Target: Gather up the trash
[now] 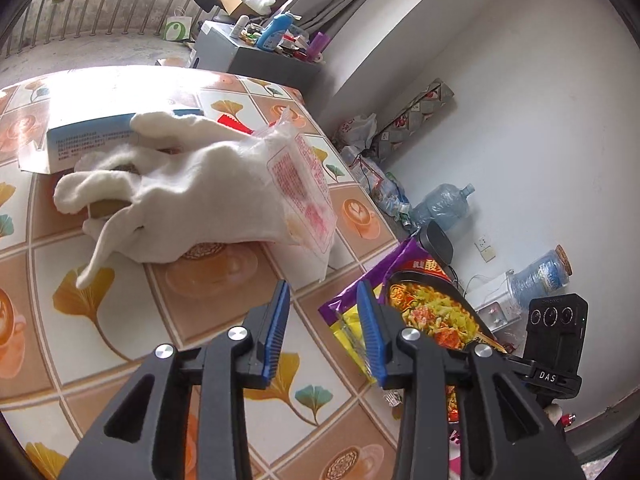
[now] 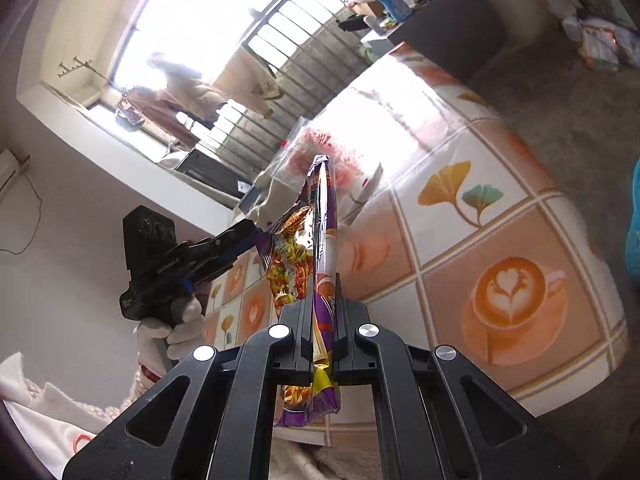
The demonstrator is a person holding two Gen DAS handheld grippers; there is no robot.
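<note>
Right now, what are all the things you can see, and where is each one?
noodle packet: one, purple and yellow, pinched in the right claw
clear bag: one, see-through with red print, lying over the glove
glove: one, white, on the table
box: one, blue and white, behind the glove
table: one, orange and white leaf-and-coffee pattern
water bottles: two, clear blue, on the floor by the wall
left claw: blue pads apart, nothing between them
right claw: black, shut on the noodle packet
</note>
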